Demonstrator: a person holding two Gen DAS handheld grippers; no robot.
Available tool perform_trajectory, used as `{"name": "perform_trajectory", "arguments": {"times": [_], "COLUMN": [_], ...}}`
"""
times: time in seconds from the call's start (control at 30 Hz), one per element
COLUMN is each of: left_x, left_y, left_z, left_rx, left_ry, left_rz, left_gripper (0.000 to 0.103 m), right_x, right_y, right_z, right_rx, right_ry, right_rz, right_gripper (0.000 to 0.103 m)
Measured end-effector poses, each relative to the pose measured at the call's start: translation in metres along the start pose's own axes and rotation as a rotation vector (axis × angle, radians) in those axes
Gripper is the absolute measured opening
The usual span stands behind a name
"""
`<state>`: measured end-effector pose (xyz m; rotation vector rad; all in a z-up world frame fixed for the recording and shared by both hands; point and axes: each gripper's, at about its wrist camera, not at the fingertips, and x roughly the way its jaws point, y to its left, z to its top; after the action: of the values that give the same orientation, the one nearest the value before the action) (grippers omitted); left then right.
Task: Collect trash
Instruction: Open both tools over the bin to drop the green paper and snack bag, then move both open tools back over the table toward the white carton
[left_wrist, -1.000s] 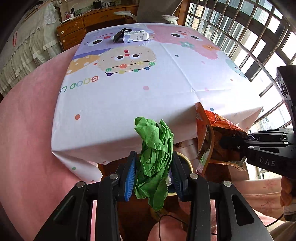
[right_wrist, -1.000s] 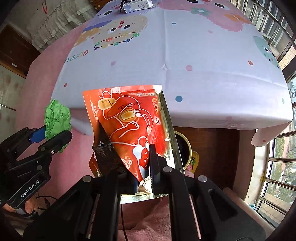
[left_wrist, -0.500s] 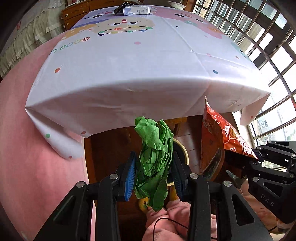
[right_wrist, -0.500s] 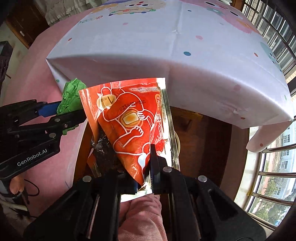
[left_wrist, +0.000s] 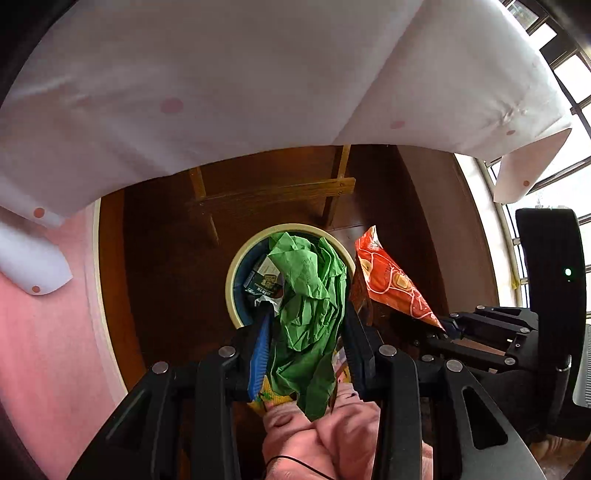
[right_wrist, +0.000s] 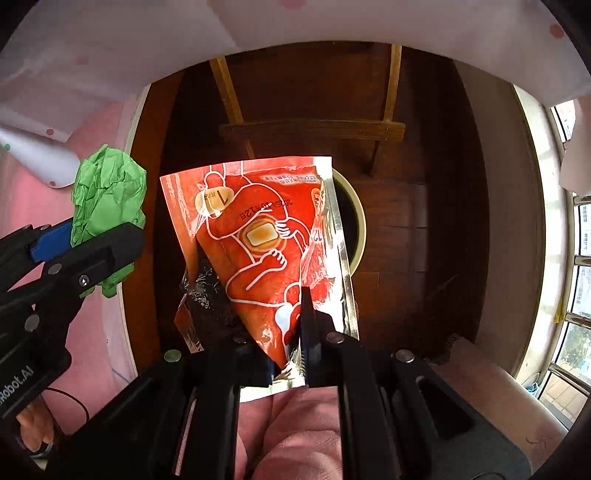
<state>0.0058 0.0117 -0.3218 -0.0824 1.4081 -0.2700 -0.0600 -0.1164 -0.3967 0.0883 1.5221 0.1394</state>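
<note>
My left gripper (left_wrist: 306, 325) is shut on a crumpled green paper (left_wrist: 308, 295) and holds it right over a round cream-rimmed trash bin (left_wrist: 232, 277) on the dark wooden floor under the table. The bin holds a dark printed carton (left_wrist: 263, 282). My right gripper (right_wrist: 288, 325) is shut on the lower corner of an orange snack bag (right_wrist: 258, 236); part of the bin's rim (right_wrist: 360, 225) shows behind the bag. In the left wrist view the snack bag (left_wrist: 391, 284) hangs just right of the bin. The green paper (right_wrist: 107, 199) appears at the left of the right wrist view.
A white dotted tablecloth (left_wrist: 229, 81) hangs over the table edge above the bin. Wooden table braces (right_wrist: 310, 129) cross behind it. Pink fabric (left_wrist: 44, 332) lies to the left, barred windows (right_wrist: 580, 240) to the right. Pink-clad knees (left_wrist: 317, 435) are below the grippers.
Both grippers have dropped from above the table edge to below it, toward the floor. The bin now sits directly under the green paper, and the tabletop has passed out of view.
</note>
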Motion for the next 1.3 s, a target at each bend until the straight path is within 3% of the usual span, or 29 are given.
{"name": "perform_trajectory", "arguments": {"times": [0.2, 0.37, 0.5, 0.53, 0.6, 0.67, 0.83, 0.97, 1.3], "left_x": [0.075, 0.117, 0.144, 0.148, 0.154, 0.157, 0.152, 0.124, 0.034], "left_y": [0.01, 0.029, 0.045, 0.048, 0.053, 0.057, 0.063, 0.063, 0.053], "left_z": [0.007, 0.008, 0.004, 0.004, -0.001, -0.005, -0.015, -0.02, -0.016], "left_rx": [-0.036, -0.05, -0.066, -0.07, -0.084, -0.097, -0.118, -0.128, -0.146], "left_ry": [0.032, 0.048, 0.072, 0.078, 0.079, 0.082, 0.076, 0.066, -0.011], "left_rz": [-0.005, -0.003, -0.009, -0.007, -0.004, 0.005, 0.018, 0.023, 0.075], "left_gripper": [0.036, 0.044, 0.064, 0.073, 0.077, 0.079, 0.081, 0.081, 0.081], "right_x": [0.075, 0.122, 0.148, 0.151, 0.159, 0.162, 0.159, 0.143, 0.054], "right_y": [-0.023, -0.039, -0.043, -0.042, -0.041, -0.039, -0.033, -0.029, -0.017], "right_z": [0.022, 0.031, 0.031, 0.031, 0.033, 0.034, 0.034, 0.03, 0.025], "right_rx": [0.107, 0.165, 0.167, 0.167, 0.168, 0.164, 0.135, 0.139, 0.133], "right_ry": [0.049, 0.075, 0.068, 0.066, 0.066, 0.066, 0.059, 0.047, -0.014], "right_rz": [0.041, 0.07, 0.071, 0.072, 0.089, 0.1, 0.097, 0.087, 0.072], "right_gripper": [0.008, 0.009, 0.025, 0.03, 0.05, 0.051, 0.052, 0.052, 0.052]}}
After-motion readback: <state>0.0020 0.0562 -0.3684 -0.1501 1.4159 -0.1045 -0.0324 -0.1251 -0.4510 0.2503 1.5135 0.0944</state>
